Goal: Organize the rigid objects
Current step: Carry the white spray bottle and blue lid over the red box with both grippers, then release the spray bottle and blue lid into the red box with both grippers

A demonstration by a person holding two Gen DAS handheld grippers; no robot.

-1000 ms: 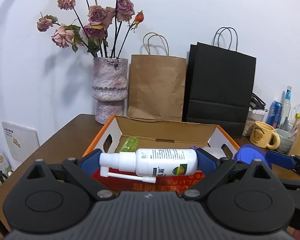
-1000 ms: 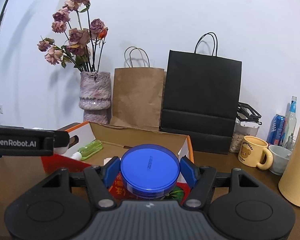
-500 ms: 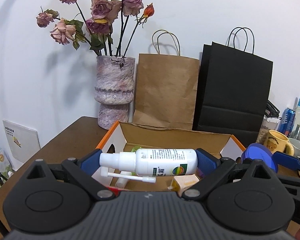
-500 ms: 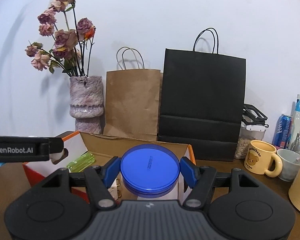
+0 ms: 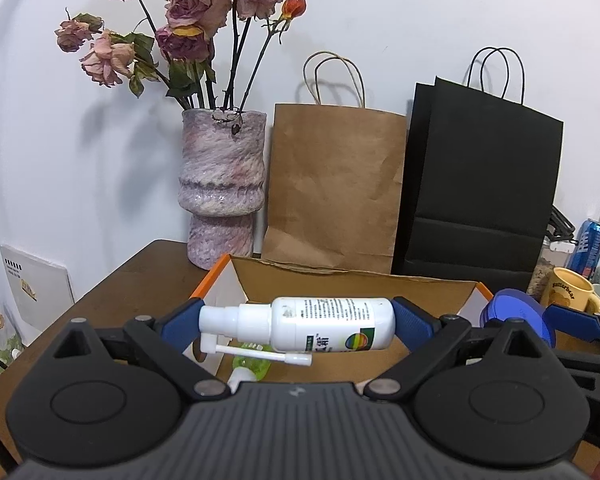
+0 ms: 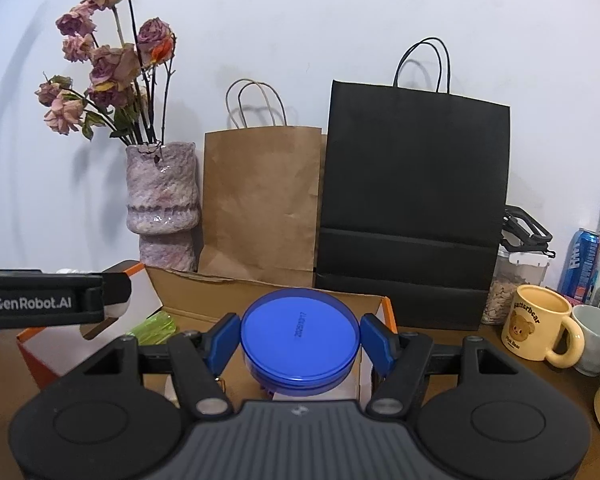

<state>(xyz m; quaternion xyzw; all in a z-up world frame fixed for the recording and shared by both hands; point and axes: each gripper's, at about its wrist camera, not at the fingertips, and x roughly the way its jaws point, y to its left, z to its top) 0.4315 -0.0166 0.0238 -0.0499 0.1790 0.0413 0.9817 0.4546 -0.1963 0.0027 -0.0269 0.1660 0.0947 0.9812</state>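
My left gripper (image 5: 296, 326) is shut on a white spray bottle (image 5: 332, 329), held sideways with its nozzle to the left, above an open cardboard box (image 5: 340, 280) with orange edges. A green bottle (image 5: 254, 362) lies inside the box below it. My right gripper (image 6: 300, 336) is shut on a round blue-lidded jar (image 6: 299, 334), hanging over the right part of the same box (image 6: 260, 288). That jar (image 5: 514, 314) also shows at the right of the left wrist view, and the left gripper's finger (image 6: 52, 302) at the left of the right wrist view.
Behind the box stand a mottled pink vase (image 5: 222, 188) of dried roses, a brown paper bag (image 5: 336, 184) and a black paper bag (image 5: 480, 196). To the right sit a yellow bear mug (image 6: 540, 326), a grey cup (image 6: 596, 338), a blue can (image 6: 584, 264) and a clear food container (image 6: 514, 284).
Both grippers have moved forward with their loads, from in front of the box to over its inside. The bags and vase look nearer. Neither grip has changed.
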